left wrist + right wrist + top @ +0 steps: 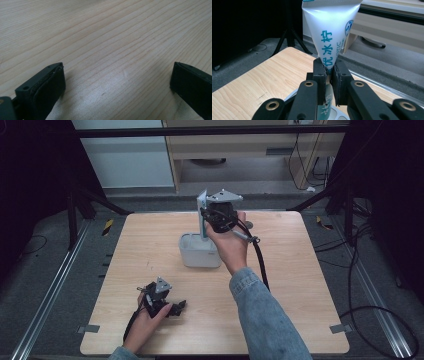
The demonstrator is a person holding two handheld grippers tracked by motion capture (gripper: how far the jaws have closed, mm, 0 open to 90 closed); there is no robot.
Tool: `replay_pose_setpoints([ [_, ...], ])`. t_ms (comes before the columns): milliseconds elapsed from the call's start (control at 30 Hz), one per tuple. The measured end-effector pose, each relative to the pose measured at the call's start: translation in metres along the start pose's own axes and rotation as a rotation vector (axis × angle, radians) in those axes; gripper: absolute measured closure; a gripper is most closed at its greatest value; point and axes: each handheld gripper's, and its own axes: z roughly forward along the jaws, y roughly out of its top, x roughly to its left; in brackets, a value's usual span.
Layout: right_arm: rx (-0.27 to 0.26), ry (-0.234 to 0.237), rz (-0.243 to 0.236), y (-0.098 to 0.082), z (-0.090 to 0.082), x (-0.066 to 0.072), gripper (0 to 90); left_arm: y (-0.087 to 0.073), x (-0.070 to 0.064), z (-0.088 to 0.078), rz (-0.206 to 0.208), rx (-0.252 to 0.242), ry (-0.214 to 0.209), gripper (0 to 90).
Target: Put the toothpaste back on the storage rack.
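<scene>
White, soft plastic is what you have in your right gripper (pixel 329 72): a flat pouch (pixel 331 30) with blue lettering, pinched between the two black jaws near its narrow lower end, its wide sealed top fanning out above them. In the high view the pouch (pixel 202 215) stands upright over a white tub (pixel 199 251) near the middle of the wooden table (pixel 300 285). Whether its bottom end rests inside the tub cannot be told.

Expect it to be light and floppy. The film looks slick, and the contents (likely a liquid or gel) will shift under pressure, so a hard squeeze could bulge it or burst a seam. Where you hold it now is sensible; the flat sealed top edge would be the other safe place.

Your left gripper (pixel 162 302) rests low on the table near the front edge, jaws spread wide with nothing between them.
</scene>
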Motion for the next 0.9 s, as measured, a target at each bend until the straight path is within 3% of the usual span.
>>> replay_pose_setpoints([
  [500,0.044,0.007,0.015,-0.021,0.022,0.003,81.8,0.000,-0.001,0.001,0.001,-0.003,-0.003,0.0],
  [900,0.064,0.009,0.015,-0.031,0.029,0.006,81.8,0.000,-0.001,0.001,0.001,-0.003,-0.004,0.0],
])
